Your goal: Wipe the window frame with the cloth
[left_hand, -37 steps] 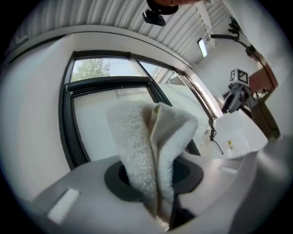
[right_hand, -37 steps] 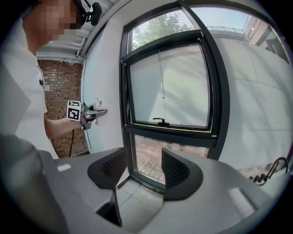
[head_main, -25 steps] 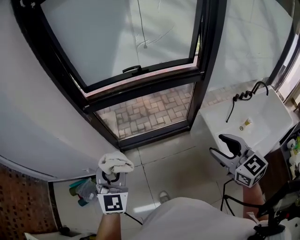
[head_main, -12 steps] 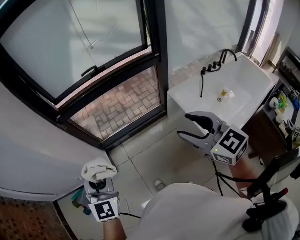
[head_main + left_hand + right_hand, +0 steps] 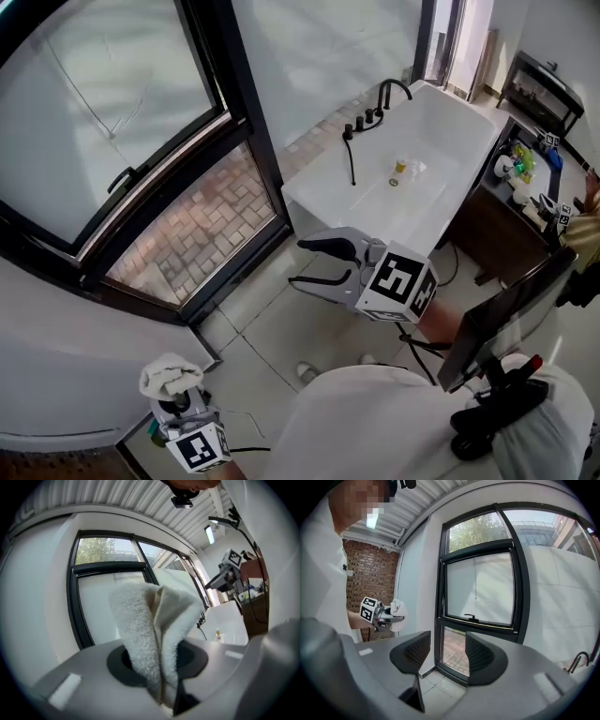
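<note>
A folded white cloth sticks up from my left gripper, which is shut on it at the bottom left of the head view. In the left gripper view the cloth fills the gap between the jaws. The black window frame stands up and to the left, well apart from both grippers. My right gripper hovers mid-view above the floor, open and holding nothing. In the right gripper view the jaws point at the window frame, and the left gripper with the cloth shows at the left.
A white basin with a black tap stands to the right of the window. Further right is a dark cabinet with small items. A black stand is near my right side. Pale floor tiles lie below.
The head view has swung right, so the window slid toward the left and the basin toward the middle. The right gripper moved left and up in view; the left gripper sank to the bottom edge.
</note>
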`<state>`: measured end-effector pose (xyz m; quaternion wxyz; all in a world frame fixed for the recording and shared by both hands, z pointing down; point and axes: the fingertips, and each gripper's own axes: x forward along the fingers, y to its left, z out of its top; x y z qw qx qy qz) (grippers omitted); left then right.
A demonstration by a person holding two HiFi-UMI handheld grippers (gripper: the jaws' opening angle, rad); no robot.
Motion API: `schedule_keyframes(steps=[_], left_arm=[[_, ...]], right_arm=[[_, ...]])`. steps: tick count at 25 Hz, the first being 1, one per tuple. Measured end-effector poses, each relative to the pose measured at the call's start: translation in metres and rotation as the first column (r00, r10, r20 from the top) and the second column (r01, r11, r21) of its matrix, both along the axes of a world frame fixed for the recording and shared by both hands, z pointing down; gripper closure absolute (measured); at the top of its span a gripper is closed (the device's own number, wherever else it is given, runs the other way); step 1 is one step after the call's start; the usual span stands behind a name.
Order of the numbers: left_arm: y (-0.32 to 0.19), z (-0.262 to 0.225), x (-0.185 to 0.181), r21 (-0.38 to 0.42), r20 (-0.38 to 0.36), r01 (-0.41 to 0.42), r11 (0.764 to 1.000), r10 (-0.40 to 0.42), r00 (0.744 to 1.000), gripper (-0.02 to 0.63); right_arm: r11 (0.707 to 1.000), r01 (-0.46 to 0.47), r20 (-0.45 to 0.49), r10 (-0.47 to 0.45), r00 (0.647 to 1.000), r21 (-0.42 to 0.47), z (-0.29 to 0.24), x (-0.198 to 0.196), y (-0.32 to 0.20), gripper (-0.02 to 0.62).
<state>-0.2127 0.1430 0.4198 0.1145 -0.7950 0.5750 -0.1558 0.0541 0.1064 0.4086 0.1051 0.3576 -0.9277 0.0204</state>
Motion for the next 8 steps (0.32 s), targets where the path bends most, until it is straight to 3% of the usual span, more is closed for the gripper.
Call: schedule_keyframes(steps=[8], left_arm=[[-0.0042, 0.0054, 0.01, 0.006, 0.008, -0.014, 1.0, 0.014, 1.0, 0.474]], right_arm=[[1.0, 0.001, -0.004, -0.001, 1.0, -0.008, 0.0106, 0.0039, -0.0006, 0.36]])
